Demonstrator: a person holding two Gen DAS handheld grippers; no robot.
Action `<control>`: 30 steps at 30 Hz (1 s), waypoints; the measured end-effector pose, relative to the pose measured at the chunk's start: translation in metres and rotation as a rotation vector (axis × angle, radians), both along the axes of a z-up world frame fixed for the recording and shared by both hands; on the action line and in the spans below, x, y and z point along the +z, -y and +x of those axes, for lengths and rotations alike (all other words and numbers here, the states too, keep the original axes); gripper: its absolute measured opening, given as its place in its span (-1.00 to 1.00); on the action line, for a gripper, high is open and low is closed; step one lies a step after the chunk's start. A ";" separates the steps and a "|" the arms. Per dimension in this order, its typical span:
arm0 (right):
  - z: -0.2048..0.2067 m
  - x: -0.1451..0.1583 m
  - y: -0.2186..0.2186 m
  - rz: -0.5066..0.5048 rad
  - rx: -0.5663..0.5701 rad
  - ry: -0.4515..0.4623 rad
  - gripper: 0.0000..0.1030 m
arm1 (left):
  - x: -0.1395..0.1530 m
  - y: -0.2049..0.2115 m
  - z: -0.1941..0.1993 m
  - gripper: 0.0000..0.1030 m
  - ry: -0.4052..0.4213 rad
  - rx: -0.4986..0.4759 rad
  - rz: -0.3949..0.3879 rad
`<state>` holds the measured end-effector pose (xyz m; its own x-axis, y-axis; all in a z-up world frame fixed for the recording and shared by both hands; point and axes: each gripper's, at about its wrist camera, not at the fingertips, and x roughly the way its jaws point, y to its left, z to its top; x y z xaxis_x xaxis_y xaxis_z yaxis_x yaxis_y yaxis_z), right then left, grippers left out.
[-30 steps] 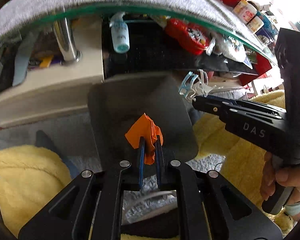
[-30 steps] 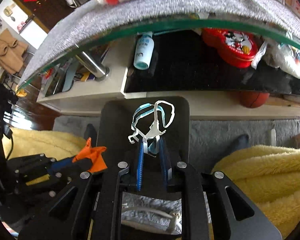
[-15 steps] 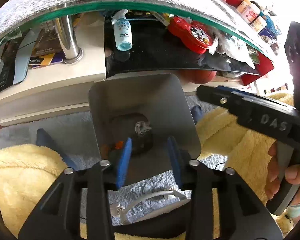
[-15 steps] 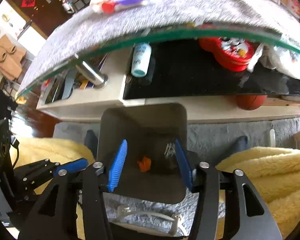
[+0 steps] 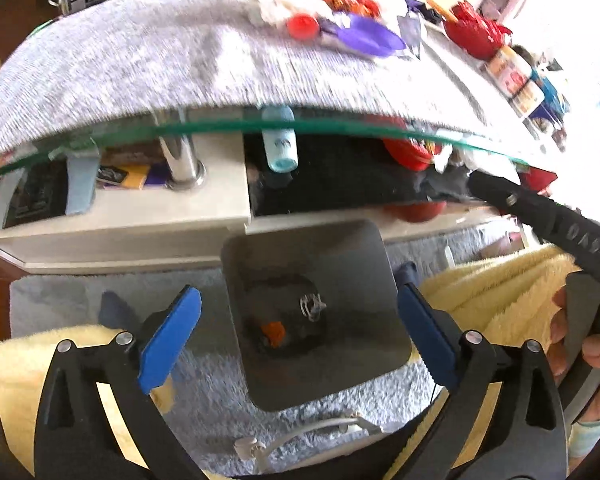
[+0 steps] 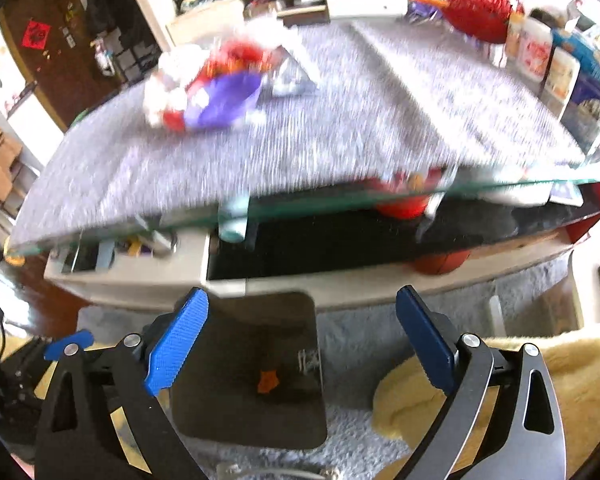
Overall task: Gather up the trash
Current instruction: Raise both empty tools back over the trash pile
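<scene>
On the rug, bin (image 5: pixel 396 344) holds orange scrap (image 5: pixel 273 331) (below left gripper (image 5: pixel 300 334)).

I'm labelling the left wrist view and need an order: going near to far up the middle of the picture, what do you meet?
White cable on the carpet → grey square trash bin holding the orange scrap → light-blue bottle on the lower shelf → green glass table edge → grey tablecloth → purple wrapper.

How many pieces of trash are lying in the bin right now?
2 that show: an orange scrap low on the bin floor, and a white tangled piece just up and right of it. The dark bottom may hide more.
</scene>
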<state>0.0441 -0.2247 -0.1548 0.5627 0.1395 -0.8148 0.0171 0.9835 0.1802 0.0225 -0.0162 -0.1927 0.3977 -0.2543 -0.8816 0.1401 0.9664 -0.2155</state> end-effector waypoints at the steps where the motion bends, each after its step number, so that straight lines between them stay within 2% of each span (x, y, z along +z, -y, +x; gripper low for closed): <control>1: 0.001 0.005 0.001 -0.006 -0.008 0.016 0.86 | 0.004 -0.001 0.003 0.84 0.010 0.004 0.000; 7: 0.017 0.037 0.004 -0.047 -0.041 0.108 0.93 | 0.035 -0.005 0.021 0.84 0.101 0.022 0.035; 13: 0.034 0.044 0.000 -0.049 -0.023 0.112 0.93 | 0.060 -0.009 0.039 0.84 0.160 0.033 0.037; 22: 0.063 0.045 0.001 -0.035 0.005 0.087 0.93 | 0.070 -0.012 0.060 0.84 0.201 0.058 0.020; 30: 0.095 0.039 0.004 -0.010 0.026 0.056 0.93 | 0.067 -0.008 0.087 0.84 0.205 0.039 0.024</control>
<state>0.1393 -0.2285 -0.1155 0.6036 0.1463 -0.7838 -0.0178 0.9853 0.1702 0.1098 -0.0085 -0.1259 0.5784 -0.2150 -0.7869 0.1414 0.9765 -0.1629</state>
